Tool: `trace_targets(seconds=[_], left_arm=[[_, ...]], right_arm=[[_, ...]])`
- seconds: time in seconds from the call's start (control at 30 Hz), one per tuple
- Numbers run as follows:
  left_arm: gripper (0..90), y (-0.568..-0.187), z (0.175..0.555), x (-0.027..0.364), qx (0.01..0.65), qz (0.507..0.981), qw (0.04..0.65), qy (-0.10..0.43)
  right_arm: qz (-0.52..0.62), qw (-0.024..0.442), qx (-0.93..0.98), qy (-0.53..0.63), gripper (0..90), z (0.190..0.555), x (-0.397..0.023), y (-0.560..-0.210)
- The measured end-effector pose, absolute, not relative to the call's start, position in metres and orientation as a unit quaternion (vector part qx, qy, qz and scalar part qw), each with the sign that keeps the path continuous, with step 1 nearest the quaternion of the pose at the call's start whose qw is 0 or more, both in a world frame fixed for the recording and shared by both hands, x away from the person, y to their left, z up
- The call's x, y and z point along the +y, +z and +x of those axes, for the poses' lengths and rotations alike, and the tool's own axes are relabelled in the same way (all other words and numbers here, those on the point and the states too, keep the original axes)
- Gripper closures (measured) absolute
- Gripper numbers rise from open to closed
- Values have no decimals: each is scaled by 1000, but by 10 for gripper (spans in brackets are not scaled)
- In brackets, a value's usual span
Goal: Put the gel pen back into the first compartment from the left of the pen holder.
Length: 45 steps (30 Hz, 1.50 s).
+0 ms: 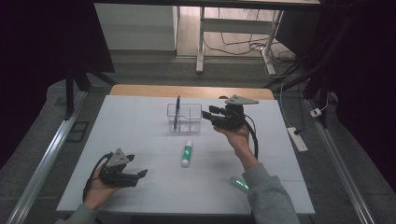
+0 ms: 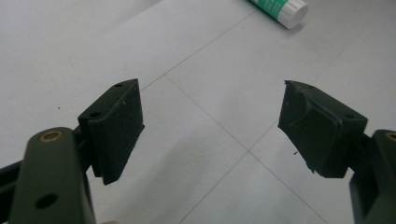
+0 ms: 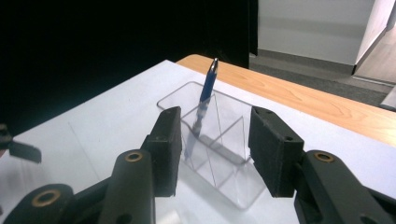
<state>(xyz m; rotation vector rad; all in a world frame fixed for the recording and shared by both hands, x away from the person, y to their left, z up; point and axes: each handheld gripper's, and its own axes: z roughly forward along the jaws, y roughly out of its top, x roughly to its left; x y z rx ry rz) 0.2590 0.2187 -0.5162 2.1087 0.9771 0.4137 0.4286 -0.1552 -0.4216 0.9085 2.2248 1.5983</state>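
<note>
A clear plastic desk organizer (image 1: 186, 118) (image 3: 219, 140) stands at the back middle of the white mat. A blue pen (image 1: 177, 112) (image 3: 206, 91) leans upright in its left compartment. My right gripper (image 1: 211, 115) (image 3: 215, 149) hovers just right of the organizer and points at it, open, with nothing between its pads. A green-and-white glue stick (image 1: 187, 153) (image 2: 280, 8) lies on the mat in front of the organizer. My left gripper (image 1: 138, 175) (image 2: 212, 126) rests low at the front left, open and empty, pointing toward the glue stick.
A small device with a green light (image 1: 239, 183) lies on the mat by the right sleeve. The wooden table edge (image 1: 187, 91) runs behind the mat. On the floor at the right lies a power strip (image 1: 297, 138) with cables.
</note>
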Motion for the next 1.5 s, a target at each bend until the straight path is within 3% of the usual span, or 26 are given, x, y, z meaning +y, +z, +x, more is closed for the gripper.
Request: trace_targets(seconds=[0.7, 1.5], left_arm=[[216, -515, 258, 220, 385, 824, 382, 164], [216, -515, 258, 221, 385, 824, 381, 165]], right_arm=[[297, 158, 812, 477, 454, 365, -212, -419], [320, 160, 829, 430, 399, 327, -265, -435]])
